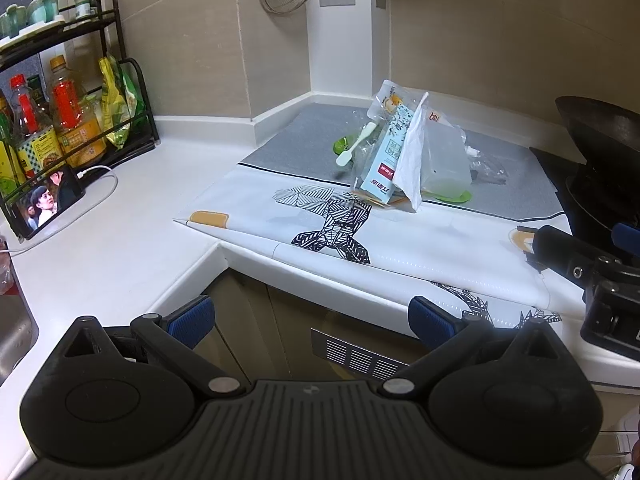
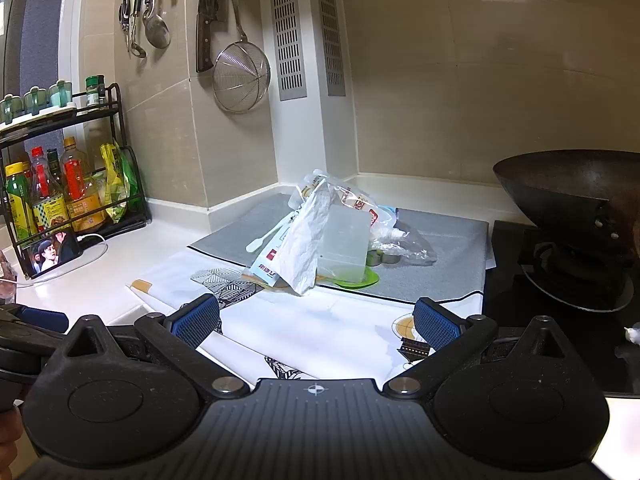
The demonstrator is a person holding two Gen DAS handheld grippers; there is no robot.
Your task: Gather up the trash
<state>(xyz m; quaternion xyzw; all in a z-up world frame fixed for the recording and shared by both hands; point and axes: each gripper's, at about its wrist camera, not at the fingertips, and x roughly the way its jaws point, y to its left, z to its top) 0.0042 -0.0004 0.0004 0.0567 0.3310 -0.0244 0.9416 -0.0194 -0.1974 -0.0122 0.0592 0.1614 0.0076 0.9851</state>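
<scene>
Trash pile sits on the surface at the mat's grey end, ahead of both hand-held grippers; right hand-held gripper nearer, squarely facing it, left back off the edge; both spread wide, empty.

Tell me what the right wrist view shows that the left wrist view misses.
Only the right wrist view shows the hanging steel ladles and the dark-handled cleaver on the wall. Only the left wrist view shows the cabinet vent grille under the counter. Both show the pile of wrappers and cartons, the black wok, the wire strainer and both grippers, left gripper and right gripper, open and empty.
</scene>
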